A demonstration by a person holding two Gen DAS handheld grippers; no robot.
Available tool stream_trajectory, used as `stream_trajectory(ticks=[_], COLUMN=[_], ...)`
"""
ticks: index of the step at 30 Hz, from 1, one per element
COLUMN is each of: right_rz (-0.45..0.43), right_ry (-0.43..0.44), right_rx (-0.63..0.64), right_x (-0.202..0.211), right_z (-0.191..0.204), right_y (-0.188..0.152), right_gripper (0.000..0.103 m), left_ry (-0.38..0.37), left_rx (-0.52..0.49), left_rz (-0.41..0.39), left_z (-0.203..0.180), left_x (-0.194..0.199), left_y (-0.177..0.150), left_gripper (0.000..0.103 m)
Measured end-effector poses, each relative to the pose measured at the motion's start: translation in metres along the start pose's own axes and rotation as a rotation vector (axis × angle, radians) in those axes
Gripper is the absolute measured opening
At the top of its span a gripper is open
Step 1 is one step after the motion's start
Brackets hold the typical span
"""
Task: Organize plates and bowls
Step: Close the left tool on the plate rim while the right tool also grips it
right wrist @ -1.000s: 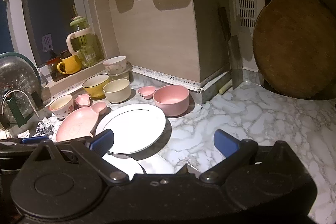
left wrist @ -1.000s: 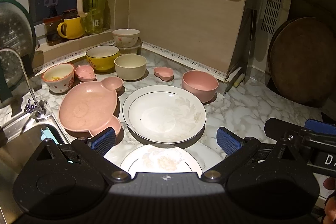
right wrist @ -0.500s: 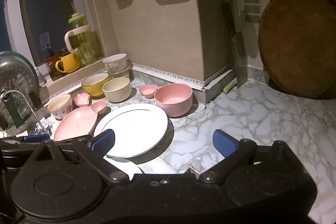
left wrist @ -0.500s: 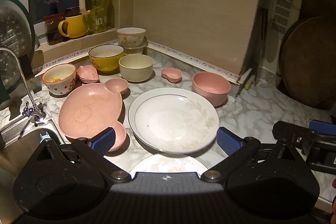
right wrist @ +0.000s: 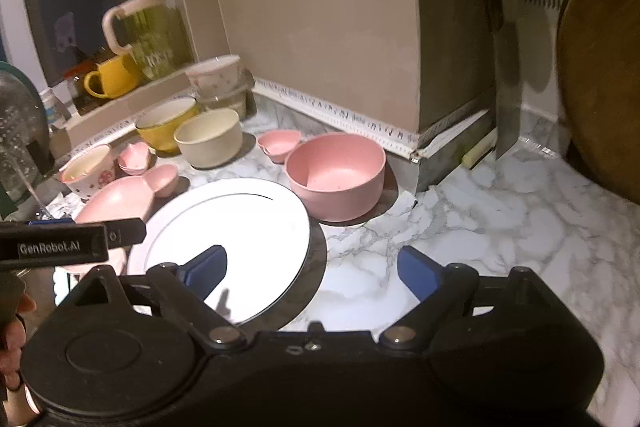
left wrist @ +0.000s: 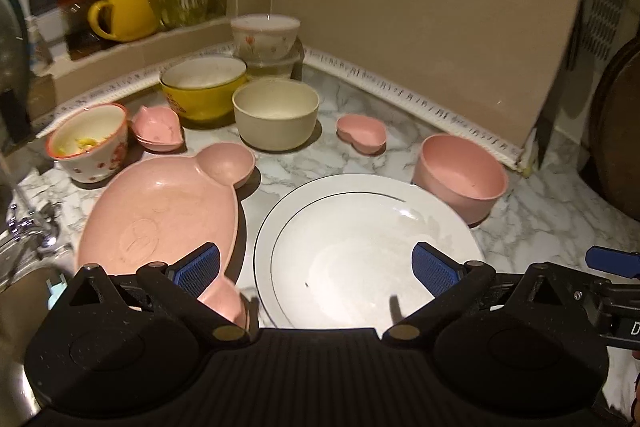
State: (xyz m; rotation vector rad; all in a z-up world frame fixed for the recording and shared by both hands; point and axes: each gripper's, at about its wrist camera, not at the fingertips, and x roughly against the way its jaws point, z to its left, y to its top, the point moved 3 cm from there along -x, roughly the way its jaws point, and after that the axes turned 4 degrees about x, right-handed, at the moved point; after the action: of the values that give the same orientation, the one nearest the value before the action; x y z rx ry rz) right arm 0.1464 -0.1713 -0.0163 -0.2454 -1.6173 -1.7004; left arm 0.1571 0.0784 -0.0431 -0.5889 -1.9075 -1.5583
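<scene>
Two grippers hang over a marble counter (right wrist: 500, 219); the left gripper (left wrist: 316, 267) stands wide with nothing held, its blue pads above a large white plate (left wrist: 360, 227) and a pink bear-shaped dish (left wrist: 160, 215) just beside it; the right gripper (right wrist: 312, 263), its jaws closing and empty between them, straddles that plate's edge; a pink bowl (right wrist: 336, 175) sits just behind; farther back stand a cream bowl (left wrist: 276, 111), a yellow bowl (left wrist: 202, 87) and a stacked floral bowl (left wrist: 266, 35).

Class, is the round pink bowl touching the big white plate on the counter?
Cannot tell. In the right wrist view the pink bowl sits right behind the white plate, their edges meeting in the picture; neither view shows a gap or contact plainly.
</scene>
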Motion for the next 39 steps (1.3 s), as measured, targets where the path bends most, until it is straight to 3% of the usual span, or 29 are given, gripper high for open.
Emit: stream_trajectory(ticks=[8,11,16,20,27,32,37,39], right_rz=[0.113,0.151,0.175,0.207,0.24,0.261,0.278,0.284], right_ry=[0.026,0.055,0.08,0.112,0.147,0.161,0.171,0.176], right_rx=[-0.044,-0.068,-0.068,-0.087,-0.102,-0.103,-0.124,-0.129], right_x=[-0.046,-0.055,-0.064,-0.07,-0.076,-0.082,-0.087,-0.088], right_z=[-0.013,-0.015,-0.014,-0.013,-0.01,-0.007,-0.008,-0.008], right_y=[0.012,0.011,0.011,0.009,0.003,0.001,-0.001,-0.002], right_gripper=[0.082,0.079,0.075,0.064,0.053,0.044,0.038,0.033], left_ry=[-0.032,-0.036,-0.044,-0.077,-0.067,-0.06,-0.071,-0.04], left_rx=[0.028,0.026,0.037,0.061,0.068,0.088,0.103,0.082], left_rz=[0.07,0.091,0.13,0.17,0.206,0.228,0.219,0.231], left_z=[0.008,0.008,0.011,0.015,0.025,0.033,0.04,0.04], left_x=[-0.043,-0.055,-0.07,-0.082,-0.095,-0.099,-0.094,-0.096], left_y=[0.028,0.036,0.043,0.045,0.042,0.043,0.048,0.048], left_gripper=[0.102,0.094,0.091,0.072,0.055,0.037,0.031,0.031])
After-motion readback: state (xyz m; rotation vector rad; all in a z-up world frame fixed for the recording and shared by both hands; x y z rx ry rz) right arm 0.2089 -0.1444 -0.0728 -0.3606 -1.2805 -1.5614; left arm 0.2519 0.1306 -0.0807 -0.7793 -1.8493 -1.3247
